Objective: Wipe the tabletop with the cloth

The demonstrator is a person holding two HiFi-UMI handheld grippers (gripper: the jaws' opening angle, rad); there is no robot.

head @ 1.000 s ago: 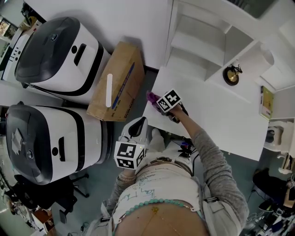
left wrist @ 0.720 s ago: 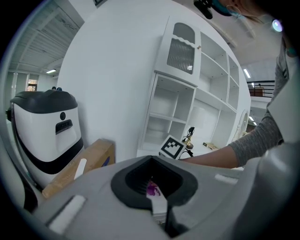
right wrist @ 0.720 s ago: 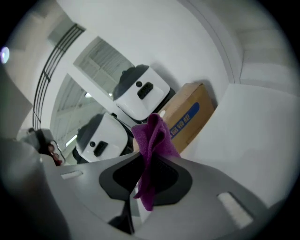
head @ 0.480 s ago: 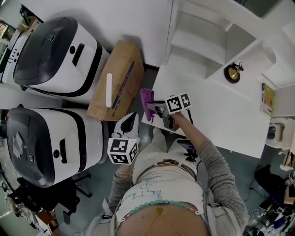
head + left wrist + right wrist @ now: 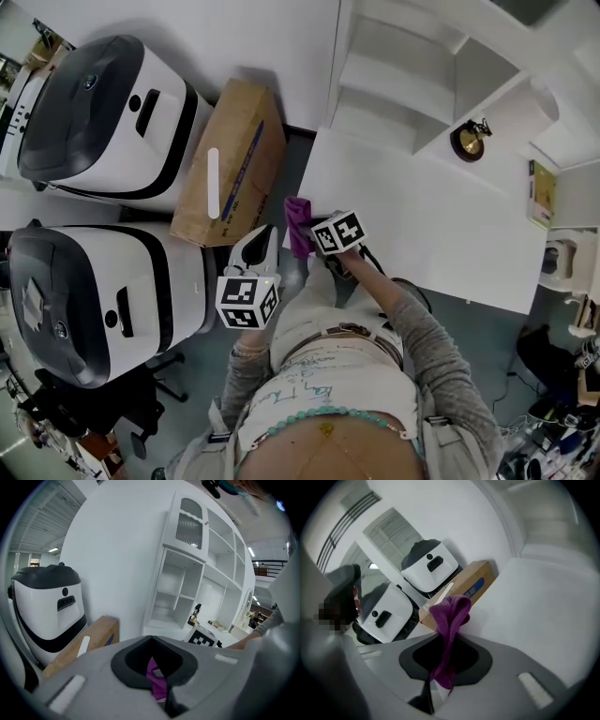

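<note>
Purple cloth (image 5: 298,225) bunched at the 8 o'clock corner of the white tabletop (image 5: 422,225), pinched in the right gripper (image 5: 309,236) jaws, left gripper (image 5: 266,240) at its 8 o'clock, off the table, jaws closed together on nothing, cardboard box (image 5: 230,164) at 10 o'clock.

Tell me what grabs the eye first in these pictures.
A purple cloth, pinched in the right gripper, is at the near left corner of the white table. To its left stand two bulky white-and-black machines, with a cardboard box between the upper one and the table.
</note>
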